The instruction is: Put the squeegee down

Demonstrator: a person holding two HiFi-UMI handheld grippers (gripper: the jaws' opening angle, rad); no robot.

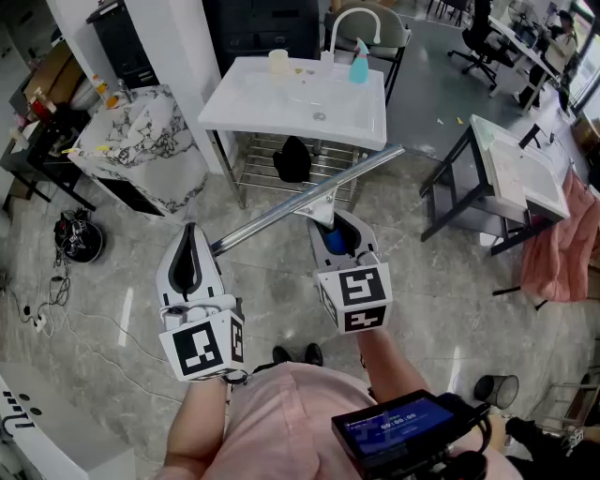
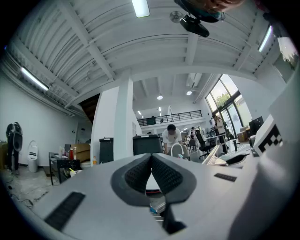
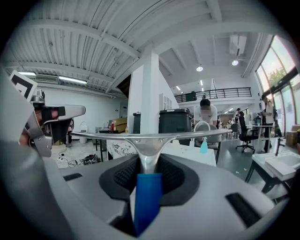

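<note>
Right gripper (image 1: pixel 335 225): fingers clamped on the blue handle of the squeegee (image 1: pixel 281 214). The blade bar sits crosswise in the air over the floor (image 1: pixel 441 281), well short of the white sink surface (image 1: pixel 281 108) ahead. Holding by the handle likely keeps the long bar level.

Left gripper (image 1: pixel 190 262): fingers together, nothing between them, idle beside the bar's end.

The sink surface carries a faucet (image 1: pixel 352 23), cup (image 1: pixel 278 62) and blue spray bottle (image 1: pixel 360 64). Its bare middle looks the likely landing spot.

Grey stone floor, marbled table (image 1: pixel 141 141) to the left, open office beyond.
</note>
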